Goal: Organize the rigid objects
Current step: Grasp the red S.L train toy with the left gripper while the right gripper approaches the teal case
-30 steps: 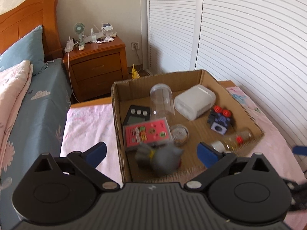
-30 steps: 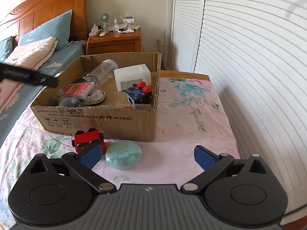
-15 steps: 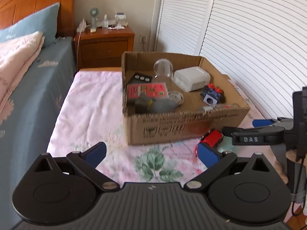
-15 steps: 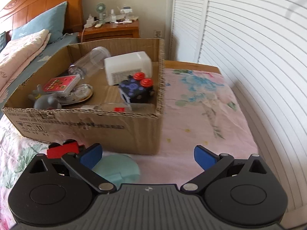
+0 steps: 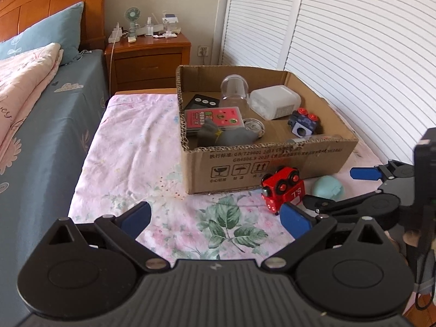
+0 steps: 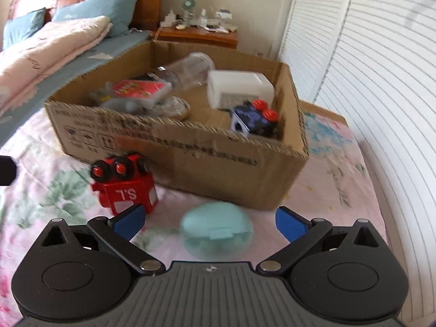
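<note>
An open cardboard box (image 5: 272,160) (image 6: 218,160) stands on the flowered sheet. It holds a clear jar (image 5: 234,90), a white container (image 5: 275,103), a red card pack (image 5: 212,117), a grey toy (image 5: 226,136) and a blue cube with red knobs (image 5: 303,122) (image 6: 254,118). A red toy train (image 5: 282,188) (image 6: 124,182) and a mint green case (image 5: 327,188) (image 6: 218,229) lie in front of the box. My left gripper (image 5: 215,218) is open and empty, back from the box. My right gripper (image 6: 208,219) (image 5: 335,188) is open with the green case between its fingers.
A wooden nightstand (image 5: 147,57) with a small fan (image 5: 132,17) stands behind the box. A bed with blue sheet (image 5: 46,125) and pink quilt (image 5: 21,81) lies to the left. White louvred doors (image 5: 354,54) run along the right.
My left gripper has pulled back from over the box and now sits low in front of it. My right gripper has moved forward and down, bringing the green case between its fingers.
</note>
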Available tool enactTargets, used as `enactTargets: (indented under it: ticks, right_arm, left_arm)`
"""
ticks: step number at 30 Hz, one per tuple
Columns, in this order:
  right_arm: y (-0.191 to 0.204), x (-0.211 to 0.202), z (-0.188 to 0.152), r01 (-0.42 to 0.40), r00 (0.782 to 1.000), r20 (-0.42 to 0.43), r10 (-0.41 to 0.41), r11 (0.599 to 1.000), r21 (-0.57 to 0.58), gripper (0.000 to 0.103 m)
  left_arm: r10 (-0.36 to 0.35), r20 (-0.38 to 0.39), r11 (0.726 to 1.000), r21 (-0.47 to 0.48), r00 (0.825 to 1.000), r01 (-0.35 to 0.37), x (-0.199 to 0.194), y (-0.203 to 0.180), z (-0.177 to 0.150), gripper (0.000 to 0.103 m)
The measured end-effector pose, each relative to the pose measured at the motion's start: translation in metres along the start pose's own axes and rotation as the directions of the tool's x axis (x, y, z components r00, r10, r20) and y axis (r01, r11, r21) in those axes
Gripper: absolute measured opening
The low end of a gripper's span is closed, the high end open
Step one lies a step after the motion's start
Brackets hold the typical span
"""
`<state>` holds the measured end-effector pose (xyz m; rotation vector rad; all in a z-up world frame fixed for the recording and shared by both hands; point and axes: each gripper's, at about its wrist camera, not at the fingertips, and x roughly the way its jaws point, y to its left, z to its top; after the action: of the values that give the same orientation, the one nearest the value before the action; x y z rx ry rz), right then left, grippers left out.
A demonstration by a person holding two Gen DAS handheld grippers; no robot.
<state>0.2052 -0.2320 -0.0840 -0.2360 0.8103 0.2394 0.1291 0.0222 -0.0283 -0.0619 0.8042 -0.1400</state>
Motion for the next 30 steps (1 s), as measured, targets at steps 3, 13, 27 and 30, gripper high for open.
enactTargets:
  ticks: [3, 13, 27, 30]
  right_arm:
    - [-0.007, 0.006, -0.006, 0.023, 1.000, -0.013, -0.023, 1.000, 0.003, 0.103]
    - [-0.043, 0.013, -0.023, -0.089, 0.996, 0.004, 0.089, 0.995, 0.038, 0.103]
    - [-0.049, 0.009, -0.031, -0.134, 0.990, 0.045, 0.135, 0.991, -0.013, 0.103]
    - [-0.050, 0.008, -0.032, -0.136, 0.989, 0.049, 0.136, 0.991, -0.015, 0.103]
  left_arm:
    - [-0.002, -0.007, 1.000, 0.013, 1.000, 0.002, 0.003, -0.004, -0.001, 0.100]
    - [-0.012, -0.043, 0.999, 0.034, 0.999, 0.013, 0.018, -0.027, 0.005, 0.100]
    - [0.062, -0.060, 0.998, 0.008, 0.996, -0.062, 0.071, -0.077, 0.016, 0.100]
    - [0.092, -0.076, 0.996, -0.003, 0.993, -0.093, 0.084, -0.079, 0.016, 0.100]
